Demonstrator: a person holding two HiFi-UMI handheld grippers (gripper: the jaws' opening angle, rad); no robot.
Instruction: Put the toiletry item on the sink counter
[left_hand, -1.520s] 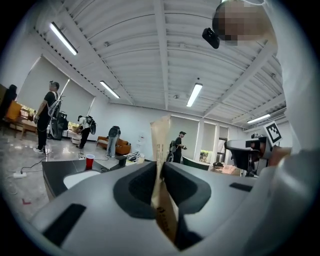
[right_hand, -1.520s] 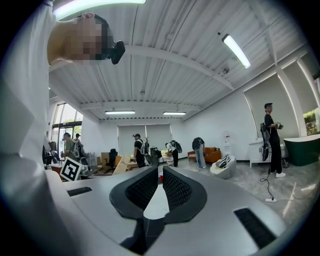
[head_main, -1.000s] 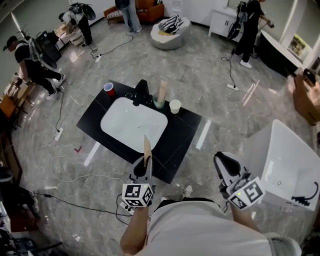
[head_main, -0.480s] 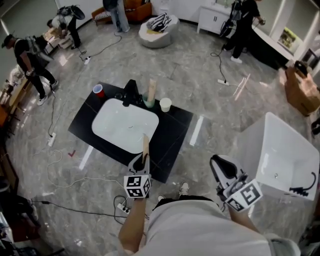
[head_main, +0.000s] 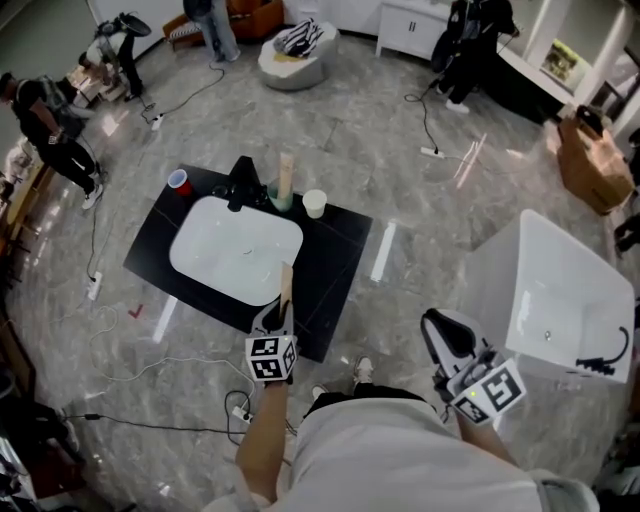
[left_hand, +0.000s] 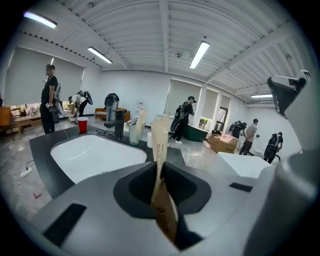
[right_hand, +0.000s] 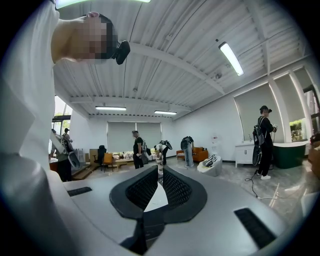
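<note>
My left gripper (head_main: 279, 312) is shut on the toiletry item, a flat tan tube (head_main: 286, 285) that sticks out past the jaws. It hovers over the front edge of the black sink counter (head_main: 335, 255), beside the white basin (head_main: 235, 248). In the left gripper view the tube (left_hand: 160, 145) stands pinched between the dark pads of the left gripper (left_hand: 159, 167), with the basin (left_hand: 95, 155) ahead to the left. My right gripper (head_main: 446, 335) hangs off to the right, away from the counter. In the right gripper view the right gripper (right_hand: 159, 175) has its jaws together with nothing between them.
At the back of the counter stand a red cup (head_main: 179, 181), a black faucet (head_main: 243, 180), a green cup with a tall tube (head_main: 282, 195) and a white cup (head_main: 314, 203). A white bathtub (head_main: 560, 290) sits to the right. Cables cross the floor and people work farther off.
My left gripper has sunk with the tube and now sits closer to the counter's front edge. The view has shifted, so the sink lies further up and left. The right gripper has hardly moved.
</note>
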